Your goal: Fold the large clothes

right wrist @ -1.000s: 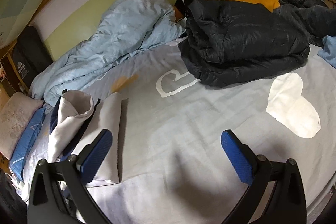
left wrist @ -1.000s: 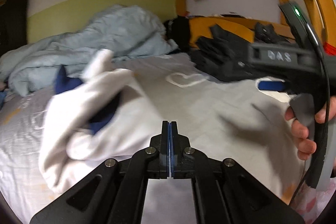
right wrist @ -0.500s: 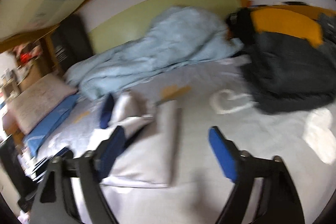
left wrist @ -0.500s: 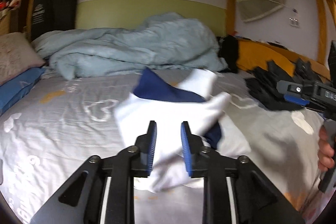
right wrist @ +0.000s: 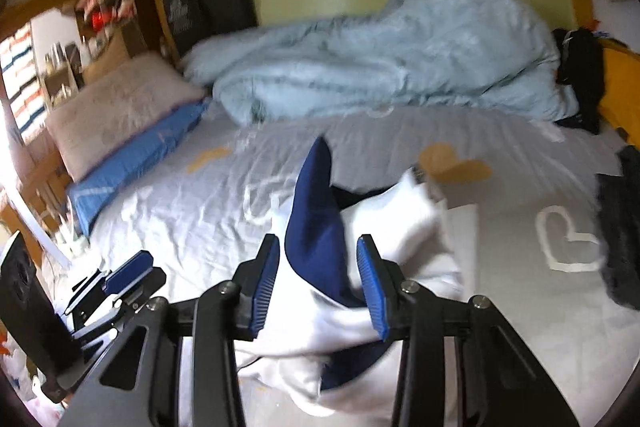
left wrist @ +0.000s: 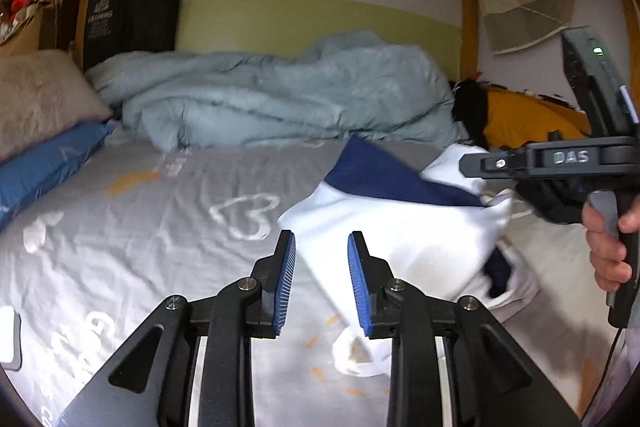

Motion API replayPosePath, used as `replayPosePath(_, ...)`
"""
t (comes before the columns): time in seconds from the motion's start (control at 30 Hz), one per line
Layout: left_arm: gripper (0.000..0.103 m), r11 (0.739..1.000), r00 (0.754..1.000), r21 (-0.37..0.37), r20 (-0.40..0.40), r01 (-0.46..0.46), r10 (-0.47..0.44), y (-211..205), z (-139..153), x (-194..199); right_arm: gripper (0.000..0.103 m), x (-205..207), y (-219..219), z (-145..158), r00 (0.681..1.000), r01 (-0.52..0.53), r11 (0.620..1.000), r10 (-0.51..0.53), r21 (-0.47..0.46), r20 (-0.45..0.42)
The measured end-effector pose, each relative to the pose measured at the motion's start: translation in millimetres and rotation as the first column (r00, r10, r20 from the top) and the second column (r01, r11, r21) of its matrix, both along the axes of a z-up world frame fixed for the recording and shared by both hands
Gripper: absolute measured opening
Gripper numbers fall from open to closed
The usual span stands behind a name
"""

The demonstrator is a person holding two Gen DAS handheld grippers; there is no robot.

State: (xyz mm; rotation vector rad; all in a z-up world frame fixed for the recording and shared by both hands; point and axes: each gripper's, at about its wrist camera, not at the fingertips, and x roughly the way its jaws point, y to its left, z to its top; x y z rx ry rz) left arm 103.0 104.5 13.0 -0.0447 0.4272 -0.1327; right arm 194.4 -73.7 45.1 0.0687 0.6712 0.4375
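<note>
White-and-navy garment (right wrist: 384,255) lies bunched on the grey heart-print bedsheet (left wrist: 132,239), and part of it rises between the blue pads of the right gripper (right wrist: 318,283). Those jaws have just been closing and stand partly apart around the navy fold; whether the pads already press the cloth cannot be told. In the left wrist view the right gripper (left wrist: 480,163) reaches over the garment's far edge, a hand (left wrist: 608,239) round its handle. The left gripper (left wrist: 322,283) has just been opening; its jaws are a little apart with nothing clamped, the white cloth (left wrist: 400,235) lying beyond its tips. Behind the garment a light blue duvet (left wrist: 280,95) is heaped along the wall. A beige pillow (right wrist: 120,107) rests on a blue one (right wrist: 136,159) at the left, dark clothes (right wrist: 620,223) at the right.
</note>
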Motion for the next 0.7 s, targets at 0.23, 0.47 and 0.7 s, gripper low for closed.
replayPosePath(0.23, 0.026, 0.999, 1.000, -0.043, 0.000, 0.026, -0.026, 8.4, 1.7, 2.9, 0.049, 46.3, 13.1, -43.9, 0.993, 0.039, 0.996, -0.047, -0.077, -0.110)
replayPosePath(0.47, 0.026, 0.999, 0.999, -0.024, 0.018, 0.039, -0.039, 0.1, 4.6, -4.6, 0.007, -15.7, -3.3, -2.3, 0.990, 0.061, 0.998, -0.064, 0.029, 0.124)
replayPosePath(0.7, 0.026, 0.997, 0.996, -0.012, 0.031, 0.078, -0.078, -15.7, 4.9, -13.0, 0.000, -101.0, -54.2, 1.2, 0.950, 0.224, 0.973, -0.231, 0.058, 0.211)
